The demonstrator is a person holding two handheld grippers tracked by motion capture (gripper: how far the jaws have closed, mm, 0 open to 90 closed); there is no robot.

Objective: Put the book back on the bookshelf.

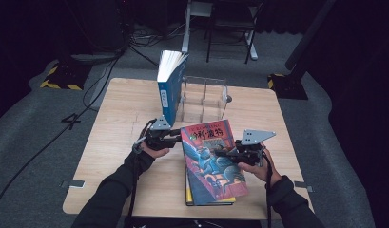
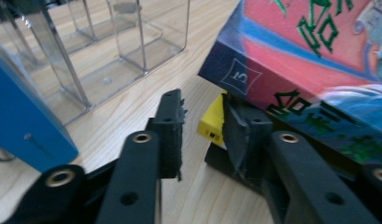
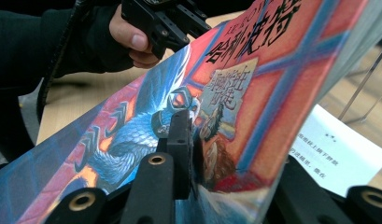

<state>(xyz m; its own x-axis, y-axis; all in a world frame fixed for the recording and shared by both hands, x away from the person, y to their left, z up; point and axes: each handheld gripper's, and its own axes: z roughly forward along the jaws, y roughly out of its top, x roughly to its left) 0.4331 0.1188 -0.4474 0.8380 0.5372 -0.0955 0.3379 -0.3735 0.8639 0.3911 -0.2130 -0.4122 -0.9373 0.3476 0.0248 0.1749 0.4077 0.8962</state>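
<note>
Red book tilted | right claw clamps its edge | left claw released, level at spine

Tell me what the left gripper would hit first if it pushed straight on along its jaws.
Probably the yellow book under the red-covered book: the left gripper points at that corner, its right-hand jaw beside the stack. Depth is unclear.

The red-and-blue book bears a "5" in a diamond on its spine; green Chinese characters run beside that number, black ones on its cover.
</note>
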